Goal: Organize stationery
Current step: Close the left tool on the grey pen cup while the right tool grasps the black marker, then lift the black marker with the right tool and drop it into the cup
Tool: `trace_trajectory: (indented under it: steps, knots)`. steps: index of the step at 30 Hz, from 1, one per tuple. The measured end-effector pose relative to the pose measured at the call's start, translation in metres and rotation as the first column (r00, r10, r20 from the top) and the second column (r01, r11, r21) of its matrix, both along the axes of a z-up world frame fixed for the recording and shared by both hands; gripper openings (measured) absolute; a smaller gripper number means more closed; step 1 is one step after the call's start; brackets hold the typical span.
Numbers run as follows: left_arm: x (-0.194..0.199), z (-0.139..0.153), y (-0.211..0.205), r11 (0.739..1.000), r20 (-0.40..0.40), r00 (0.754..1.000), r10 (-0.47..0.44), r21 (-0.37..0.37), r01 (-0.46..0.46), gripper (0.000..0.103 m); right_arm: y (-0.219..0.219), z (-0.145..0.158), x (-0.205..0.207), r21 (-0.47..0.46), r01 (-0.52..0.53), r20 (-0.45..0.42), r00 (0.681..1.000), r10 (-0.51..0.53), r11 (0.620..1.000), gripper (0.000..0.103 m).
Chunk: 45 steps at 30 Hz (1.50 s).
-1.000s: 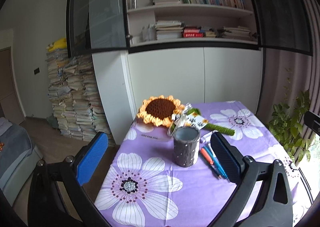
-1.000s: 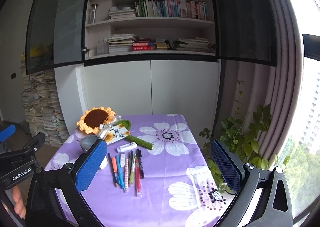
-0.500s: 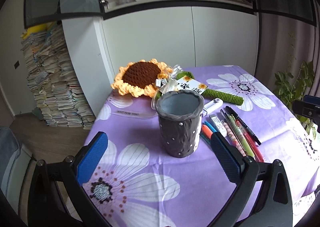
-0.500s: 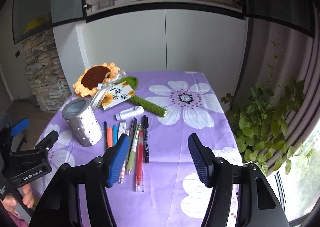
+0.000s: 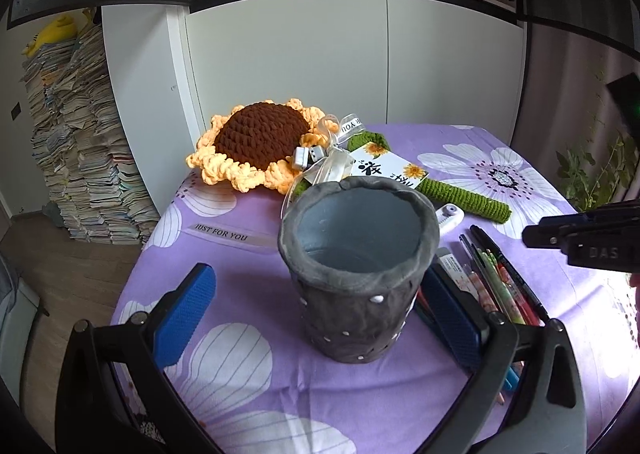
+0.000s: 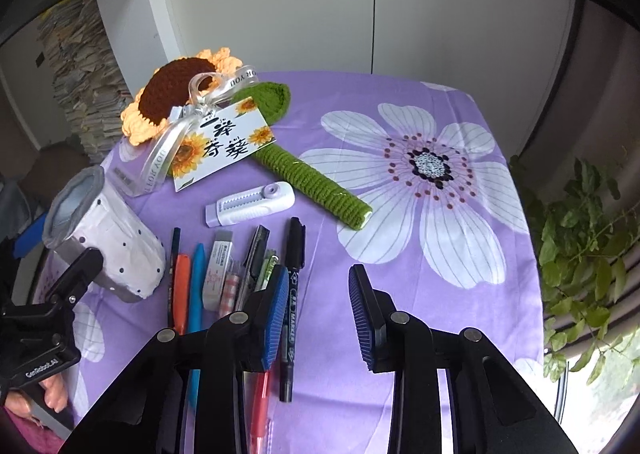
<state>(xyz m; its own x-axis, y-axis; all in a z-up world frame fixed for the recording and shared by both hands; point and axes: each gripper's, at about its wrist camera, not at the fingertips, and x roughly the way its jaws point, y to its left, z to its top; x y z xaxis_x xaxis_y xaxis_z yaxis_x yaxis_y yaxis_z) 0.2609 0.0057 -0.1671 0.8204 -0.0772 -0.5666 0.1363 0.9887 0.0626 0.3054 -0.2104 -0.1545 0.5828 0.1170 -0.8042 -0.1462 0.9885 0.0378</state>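
The left gripper [image 5: 316,302] stands spread wide around the grey pen holder [image 5: 356,274], one blue pad clear of its left side and the other close by its right wall; whether that pad touches is hard to tell from this angle. The holder stands upright on the purple flowered tablecloth [image 6: 400,246], and its inside looks empty.

The right gripper [image 6: 318,318] hangs over the cloth with its jaws closing and nothing between them; its left finger lies just above the black marker [image 6: 291,294]. So the sorting seems barely begun: nothing is in the holder yet.

All the stationery lies loose in a row beside the holder: an orange pen [image 6: 181,290], a blue pen [image 6: 196,294], an eraser [image 6: 218,266], a red pen [image 6: 260,410] and others under the finger. A white correction tape [image 6: 250,208] lies just beyond them.

Further back, a crocheted sunflower [image 5: 256,138] with its green stem [image 6: 316,182], ribbon and card takes up the far corner, apart from the pens. The tight packing of the pens may hinder a clean single pick.
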Motion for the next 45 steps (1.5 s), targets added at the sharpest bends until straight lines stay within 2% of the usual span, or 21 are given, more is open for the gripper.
trace_trajectory:
  steps: [4,9,11,22,25,28,32,37,40,45]
  knots:
    - [0.001,-0.001,0.003,0.999,0.013,0.999,-0.047,0.002,0.047,0.097,0.008,-0.014,0.026,0.019,-0.032,-0.074,0.997,0.033,0.999,0.025]
    - [-0.001,-0.001,0.008,0.99,0.001,0.991,-0.135,-0.032,0.135,0.072,0.017,-0.021,0.043,0.014,-0.034,-0.103,0.994,0.035,0.999,0.025]
    - [0.0,0.0,0.012,0.987,-0.009,0.988,-0.152,-0.056,0.151,0.066,0.02,-0.022,0.048,0.007,-0.035,-0.11,0.993,0.036,0.999,0.025]
    - [-0.01,0.001,0.014,0.986,0.006,0.986,-0.166,-0.016,0.166,0.065,0.026,-0.036,0.068,-0.029,-0.01,-0.155,0.988,0.005,1.0,0.025]
    - [-0.013,0.0,0.015,0.986,0.004,0.986,-0.167,-0.006,0.167,0.066,0.029,-0.036,0.069,-0.064,-0.023,-0.158,0.987,0.013,0.998,0.015]
    - [-0.014,-0.001,0.017,0.986,0.001,0.986,-0.166,-0.015,0.166,0.066,0.029,-0.033,0.067,-0.061,-0.033,-0.153,0.988,0.023,0.998,0.015]
    - [-0.016,-0.002,0.019,0.985,0.005,0.985,-0.171,-0.014,0.172,0.066,0.025,-0.008,0.051,-0.039,-0.013,-0.075,0.997,0.01,0.999,0.015]
    - [-0.017,-0.003,0.022,0.984,0.01,0.984,-0.175,-0.029,0.176,0.066,0.035,0.052,0.01,-0.017,-0.042,0.095,0.995,0.043,0.999,0.015]
    - [-0.016,-0.003,0.022,0.984,0.011,0.984,-0.176,-0.03,0.176,0.066,0.052,0.087,-0.017,-0.004,-0.107,0.205,0.973,0.105,0.994,0.015]
    - [-0.018,-0.003,0.017,0.984,0.019,0.984,-0.179,-0.004,0.179,0.066,0.084,0.132,-0.051,0.031,-0.228,0.359,0.911,0.202,0.973,0.015]
